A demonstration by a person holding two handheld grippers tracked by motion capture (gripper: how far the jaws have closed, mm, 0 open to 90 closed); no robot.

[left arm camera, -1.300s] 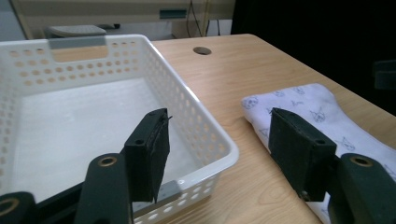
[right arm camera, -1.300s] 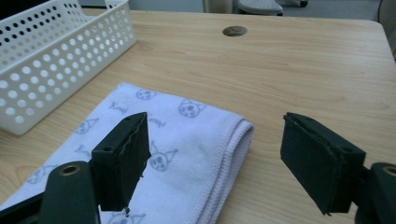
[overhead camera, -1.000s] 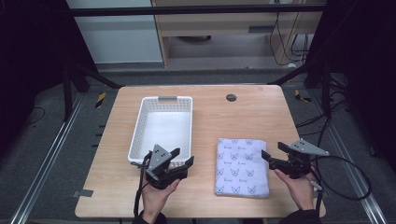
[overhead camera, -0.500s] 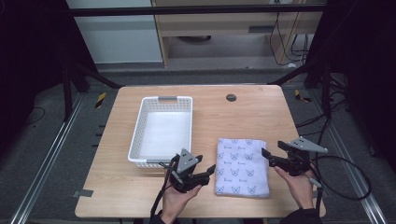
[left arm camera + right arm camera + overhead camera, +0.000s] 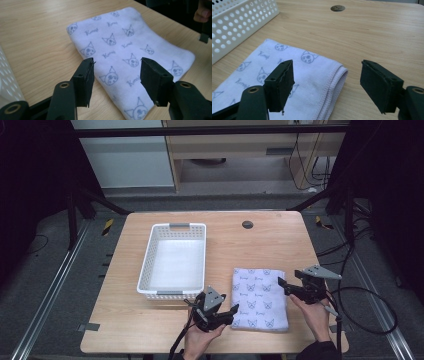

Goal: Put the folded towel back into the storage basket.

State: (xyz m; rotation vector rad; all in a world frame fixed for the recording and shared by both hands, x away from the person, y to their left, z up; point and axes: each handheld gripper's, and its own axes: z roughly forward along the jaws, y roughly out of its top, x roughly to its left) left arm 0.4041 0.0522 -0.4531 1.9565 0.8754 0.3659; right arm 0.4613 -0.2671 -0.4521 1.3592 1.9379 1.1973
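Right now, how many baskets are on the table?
1: a white perforated plastic basket on the left half of the light wooden table, beside the folded cat-print towel.

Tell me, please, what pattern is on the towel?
Grey cat faces and script on the white towel, best in the left gripper view.

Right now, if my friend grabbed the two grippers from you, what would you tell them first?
Left gripper: open, jaws just been closing a bit, nothing between them, at the near left edge of the folded towel.
Right gripper: open, holding nothing, at the towel's right edge.
Towel lies flat on the table, right of the white basket, which holds nothing.
Done: both grippers brought up to the towel.
Left: grip the towel; probably lift it into the basket.
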